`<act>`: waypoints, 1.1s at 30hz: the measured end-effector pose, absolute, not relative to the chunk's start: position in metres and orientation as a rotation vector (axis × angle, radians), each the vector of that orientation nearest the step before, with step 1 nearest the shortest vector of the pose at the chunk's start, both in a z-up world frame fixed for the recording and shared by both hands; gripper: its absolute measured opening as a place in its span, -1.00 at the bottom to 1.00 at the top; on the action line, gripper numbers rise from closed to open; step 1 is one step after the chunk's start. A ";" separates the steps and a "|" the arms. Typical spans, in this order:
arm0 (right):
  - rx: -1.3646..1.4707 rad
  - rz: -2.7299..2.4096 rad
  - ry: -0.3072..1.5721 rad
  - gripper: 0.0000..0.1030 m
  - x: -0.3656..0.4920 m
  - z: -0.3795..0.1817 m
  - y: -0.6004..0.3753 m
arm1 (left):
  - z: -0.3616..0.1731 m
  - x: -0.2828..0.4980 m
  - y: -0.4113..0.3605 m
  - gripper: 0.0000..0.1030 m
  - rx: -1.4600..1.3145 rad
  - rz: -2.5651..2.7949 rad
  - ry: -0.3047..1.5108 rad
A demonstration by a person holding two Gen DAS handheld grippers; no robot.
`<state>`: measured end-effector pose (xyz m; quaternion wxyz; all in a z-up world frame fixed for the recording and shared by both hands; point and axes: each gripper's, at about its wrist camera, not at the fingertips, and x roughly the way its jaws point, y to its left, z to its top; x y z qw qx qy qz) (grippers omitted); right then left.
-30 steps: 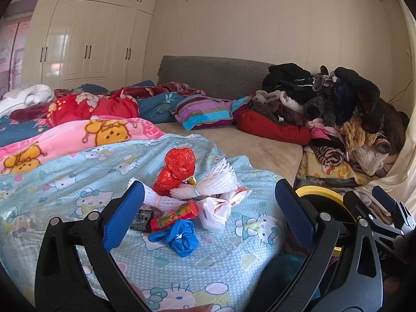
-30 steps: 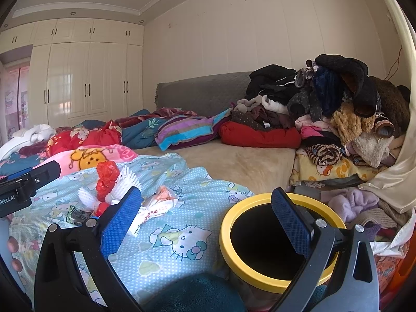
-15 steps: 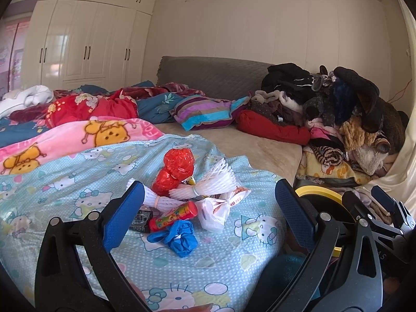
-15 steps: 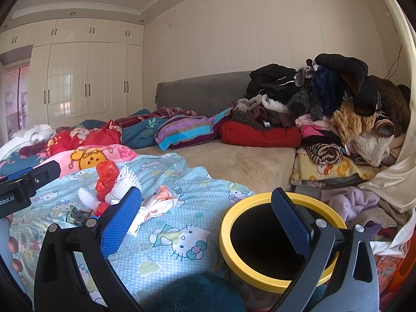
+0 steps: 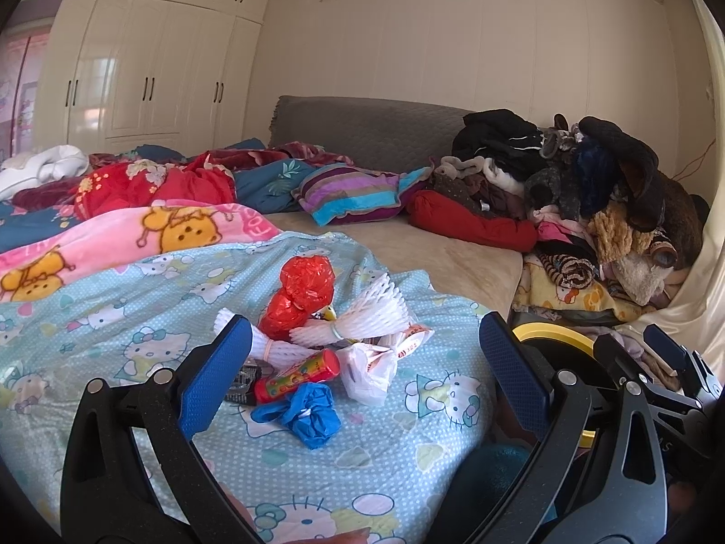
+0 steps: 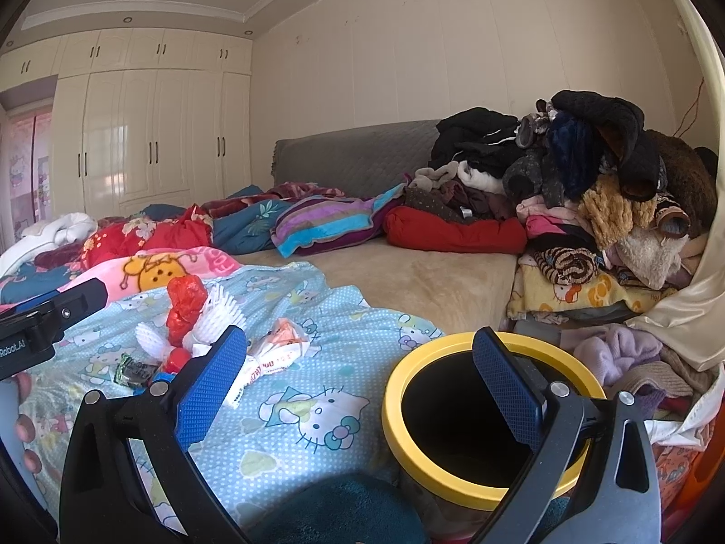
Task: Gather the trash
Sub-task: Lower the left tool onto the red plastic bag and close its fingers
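Left wrist view: left gripper (image 5: 364,362), jaws apart and empty, faces the blue wrapper (image 5: 301,415); pinch its knot. Right gripper (image 6: 360,374), jaws apart, waits by the yellow-rimmed bin (image 6: 480,489).

Both wrist cameras are looking low across the bed (image 5: 453,263) toward the headboard (image 6: 353,158). Both are sharing the trash pile (image 5: 317,344) and yellow-rimmed bin (image 6: 476,412), the right sitting nearer the bin.
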<state>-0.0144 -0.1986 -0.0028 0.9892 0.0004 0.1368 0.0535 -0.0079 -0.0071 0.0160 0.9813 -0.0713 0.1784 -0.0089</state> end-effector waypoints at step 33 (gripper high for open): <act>0.054 0.416 0.544 0.83 0.112 -0.013 -0.126 | 0.002 0.085 0.103 0.79 -0.299 0.054 0.422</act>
